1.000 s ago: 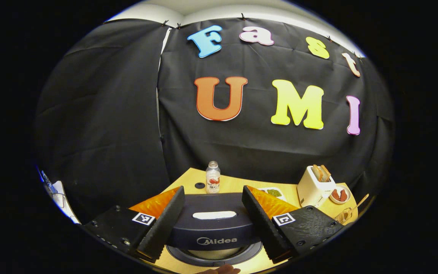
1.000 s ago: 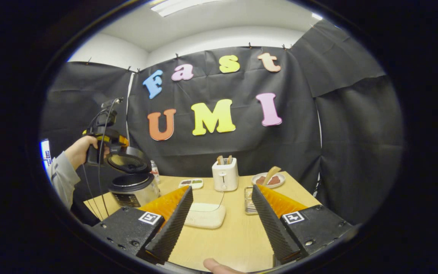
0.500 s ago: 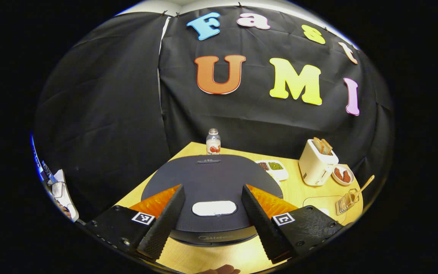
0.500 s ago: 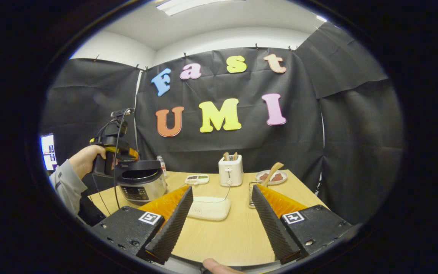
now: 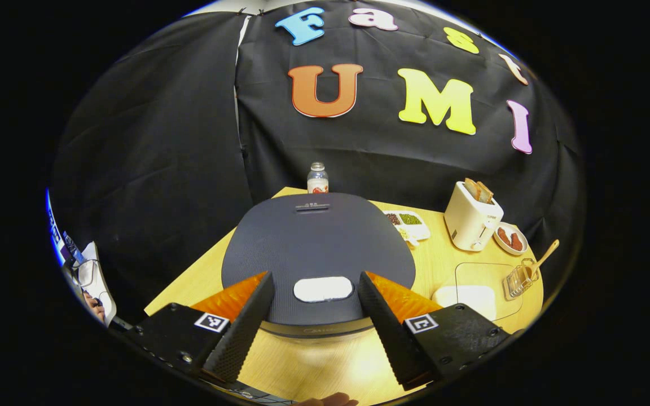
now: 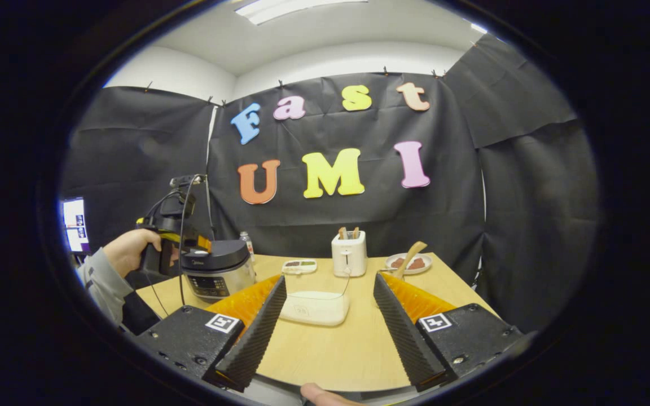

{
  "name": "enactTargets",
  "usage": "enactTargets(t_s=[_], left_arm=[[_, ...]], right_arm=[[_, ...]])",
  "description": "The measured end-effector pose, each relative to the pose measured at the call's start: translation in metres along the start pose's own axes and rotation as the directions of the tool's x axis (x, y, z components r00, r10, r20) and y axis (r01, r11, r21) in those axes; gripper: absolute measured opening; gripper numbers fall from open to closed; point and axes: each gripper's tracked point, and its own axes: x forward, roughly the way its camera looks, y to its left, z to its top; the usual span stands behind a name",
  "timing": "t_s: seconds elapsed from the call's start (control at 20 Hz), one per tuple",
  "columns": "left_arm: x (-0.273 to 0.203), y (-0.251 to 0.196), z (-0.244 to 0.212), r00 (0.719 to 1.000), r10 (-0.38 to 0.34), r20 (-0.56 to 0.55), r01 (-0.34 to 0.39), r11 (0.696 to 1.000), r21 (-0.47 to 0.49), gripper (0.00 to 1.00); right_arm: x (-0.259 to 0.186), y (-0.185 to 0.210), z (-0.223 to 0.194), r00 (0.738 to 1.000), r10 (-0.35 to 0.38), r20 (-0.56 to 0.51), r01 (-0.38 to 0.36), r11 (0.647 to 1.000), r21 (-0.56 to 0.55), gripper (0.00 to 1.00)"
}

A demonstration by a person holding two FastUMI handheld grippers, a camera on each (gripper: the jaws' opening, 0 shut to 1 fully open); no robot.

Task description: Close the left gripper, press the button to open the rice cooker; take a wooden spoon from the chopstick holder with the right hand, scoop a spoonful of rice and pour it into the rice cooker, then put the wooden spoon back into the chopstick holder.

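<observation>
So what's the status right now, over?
Both hand-held grippers open, empty. Dark-lidded silver rice cooker closed. Wooden spoon in its clear holder. Nothing blocking.

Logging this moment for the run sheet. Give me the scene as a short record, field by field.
rice cooker: lid down
left gripper: open, above the lid's front edge, white button between its fingers
right gripper: open, holding nothing, over the table
wooden spoon: in the chopstick holder
toaster: bread in its slots
</observation>
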Motion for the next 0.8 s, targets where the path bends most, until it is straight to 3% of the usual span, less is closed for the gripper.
enactTargets(t_s=[0.3, 0.55, 0.8], left_arm=[[-0.003, 0.002, -0.002, 0.992, 0.004, 0.126, -0.005, 1.000, 0.005, 0.98], [-0.001, 0.003, -0.002, 0.962, 0.003, 0.272, -0.007, 1.000, 0.013, 0.98], [0.002, 0.003, -0.011, 0.947, 0.011, 0.320, -0.016, 1.000, 0.010, 0.98]], right_arm=[[0.005, 0.004, -0.009, 1.000, 0.011, -0.022, -0.011, 1.000, -0.003, 1.00], [0.012, 0.005, -0.017, 0.999, 0.002, -0.039, -0.002, 1.000, 0.009, 1.00], [0.015, 0.008, -0.024, 0.998, 0.004, -0.056, -0.003, 1.000, 0.016, 1.00]])
